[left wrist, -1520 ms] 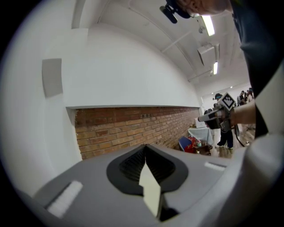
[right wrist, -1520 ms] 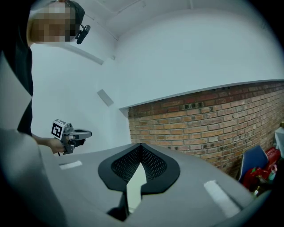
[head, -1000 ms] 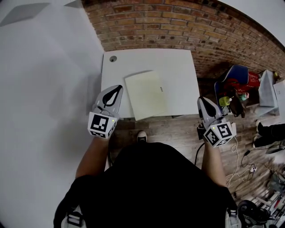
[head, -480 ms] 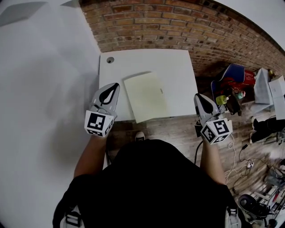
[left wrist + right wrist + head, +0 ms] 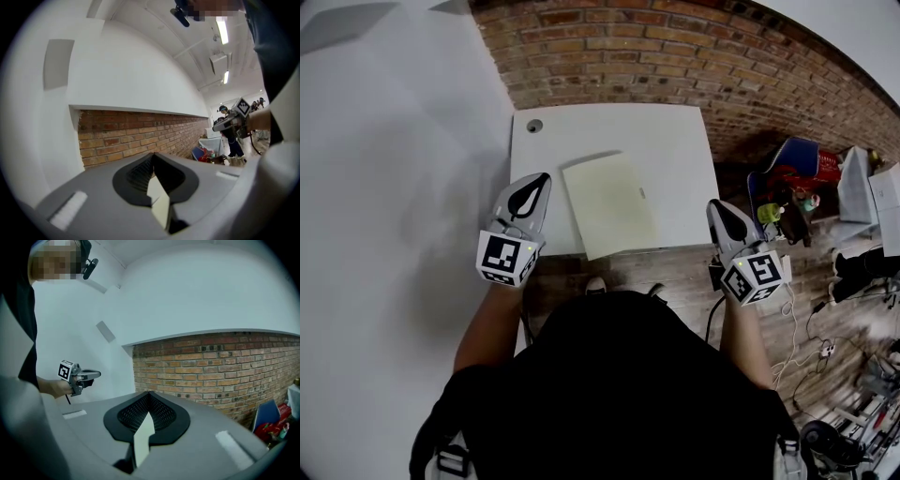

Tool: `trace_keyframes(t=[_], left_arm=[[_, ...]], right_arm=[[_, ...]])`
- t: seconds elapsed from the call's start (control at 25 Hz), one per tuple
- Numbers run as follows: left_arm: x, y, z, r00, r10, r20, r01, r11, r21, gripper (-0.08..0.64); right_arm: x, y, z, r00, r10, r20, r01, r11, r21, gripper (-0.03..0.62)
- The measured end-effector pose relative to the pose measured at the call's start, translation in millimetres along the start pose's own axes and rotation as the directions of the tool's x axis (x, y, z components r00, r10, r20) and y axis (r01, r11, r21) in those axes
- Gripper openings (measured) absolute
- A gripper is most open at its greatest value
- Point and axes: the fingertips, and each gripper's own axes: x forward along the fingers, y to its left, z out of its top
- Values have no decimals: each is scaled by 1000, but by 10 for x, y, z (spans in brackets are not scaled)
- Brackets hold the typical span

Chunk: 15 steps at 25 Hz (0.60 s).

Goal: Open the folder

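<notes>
Brick wall (image 5: 675, 47) behind desk (image 5: 675, 141) w/ folder (image 5: 609, 204)

One folder (image 5: 610, 204), one tabletop (image 5: 675, 141) with one round hole (image 5: 534, 125) – and two grippers: the left gripper (image 5: 544, 178), the right gripper (image 5: 715, 206).
</notes>
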Motion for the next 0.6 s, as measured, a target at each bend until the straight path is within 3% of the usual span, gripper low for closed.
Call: trace_keyframes(t=[0.16, 0.6], left_arm=[[-17, -67, 163, 998, 33, 60, -33, 999, 8, 3], [144, -546, 553, 991, 84, 104, -89, 995, 39, 5]], right_arm=[[-24, -94, -61, 1000, 25, -1, -25, 1000, -1, 2], [-100, -677, 69, 993, 110, 38, -110, 994, -7, 2]])
